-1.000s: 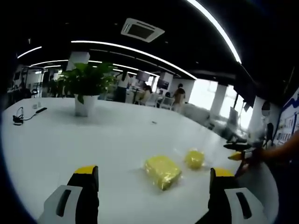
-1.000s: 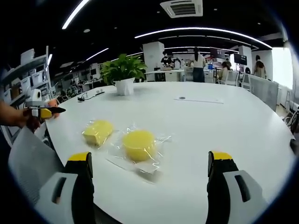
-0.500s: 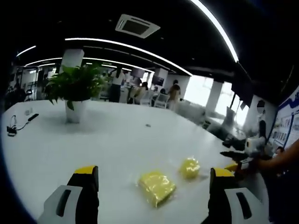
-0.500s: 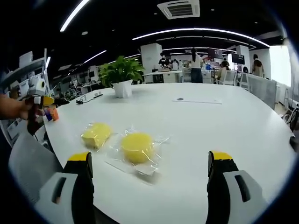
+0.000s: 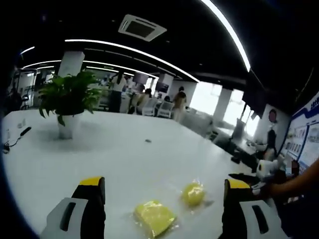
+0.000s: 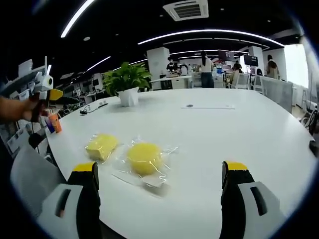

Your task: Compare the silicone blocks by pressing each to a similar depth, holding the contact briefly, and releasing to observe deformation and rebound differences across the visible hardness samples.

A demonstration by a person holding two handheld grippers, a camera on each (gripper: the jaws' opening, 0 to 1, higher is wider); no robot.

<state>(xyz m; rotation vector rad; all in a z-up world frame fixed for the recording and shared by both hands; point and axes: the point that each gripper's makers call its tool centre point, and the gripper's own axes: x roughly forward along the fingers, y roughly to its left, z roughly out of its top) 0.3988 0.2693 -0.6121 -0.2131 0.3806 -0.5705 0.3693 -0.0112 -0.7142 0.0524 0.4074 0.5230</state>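
A: Both tongs are held with jaws wide apart and nothing between them. The right tongs (image 6: 158,199) look down at the white bench (image 6: 239,129), the left tongs (image 5: 164,209) the same from the other side.

B: Where are the samples?

A: Two yellow silicone pieces in clear wrapping, just beside each other near the bench edge. In the right gripper view the round block (image 6: 144,158) lies straight ahead, between the lines of the two jaws, and the square block (image 6: 101,146) is a little to its left. In the left gripper view the square block (image 5: 154,217) is the closer one, low between the jaws, and the round block (image 5: 193,193) is behind it to the right.

B: So which hand goes first?

A: I think the right tongs are better placed for the round block, the left tongs for the square one. Neither touches a block yet, so no press is begun. The square block's long side runs roughly away from the right tongs.

B: Any change from one second ago?

A: In the left gripper view the blocks and the potted plant (image 5: 67,102) sit lower and more left now, so that camera has tilted up. The blocks themselves did not move. The right gripper view is almost the same.
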